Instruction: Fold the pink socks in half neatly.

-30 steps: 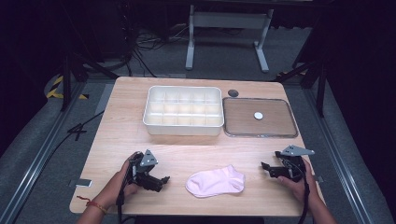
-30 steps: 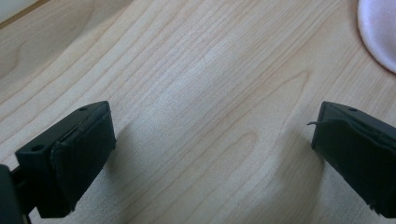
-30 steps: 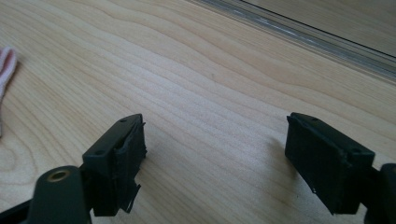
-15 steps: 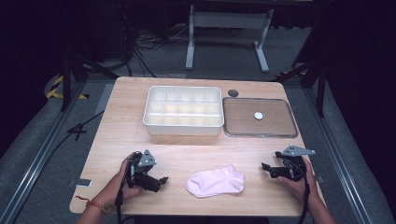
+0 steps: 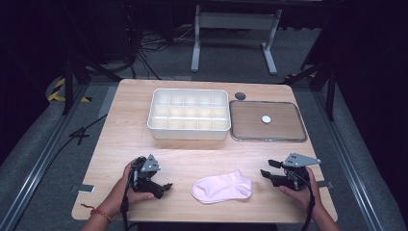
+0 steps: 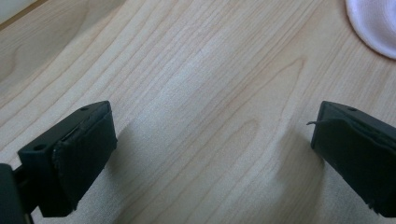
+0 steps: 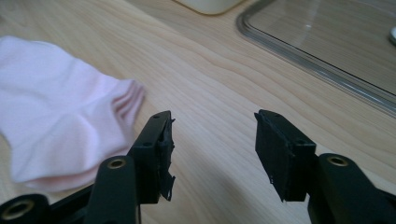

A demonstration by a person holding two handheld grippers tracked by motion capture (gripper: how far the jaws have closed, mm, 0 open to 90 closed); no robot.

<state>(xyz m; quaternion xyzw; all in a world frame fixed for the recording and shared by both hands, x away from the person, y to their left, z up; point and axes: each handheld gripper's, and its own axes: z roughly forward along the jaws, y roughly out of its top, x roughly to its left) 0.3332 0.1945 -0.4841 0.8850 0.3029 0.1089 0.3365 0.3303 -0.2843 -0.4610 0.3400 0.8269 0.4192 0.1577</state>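
Note:
A pale pink sock (image 5: 222, 186) lies flat near the table's front edge, between my two grippers. My left gripper (image 5: 162, 187) rests on the wood to the sock's left and points at it. Its jaws stand wide open over bare wood (image 6: 210, 154), with the sock's edge (image 6: 373, 23) at the top right of that view. My right gripper (image 5: 267, 168) is to the sock's right, a short gap away, pointing left. Its jaws (image 7: 212, 149) have just been closing and are still apart, with nothing between them. The sock (image 7: 60, 121) lies beside its left jaw.
A white compartment box (image 5: 187, 129) stands at the back middle of the table. A clear lid (image 5: 255, 130) with a white knob (image 5: 266, 119) lies flat to its right. A small dark round grommet (image 5: 240, 96) sits behind the lid. The table's front edge runs just below both hands.
My right gripper has shifted a little to the left, toward the sock, and its jaws stand narrower. The left gripper and the sock have not moved.

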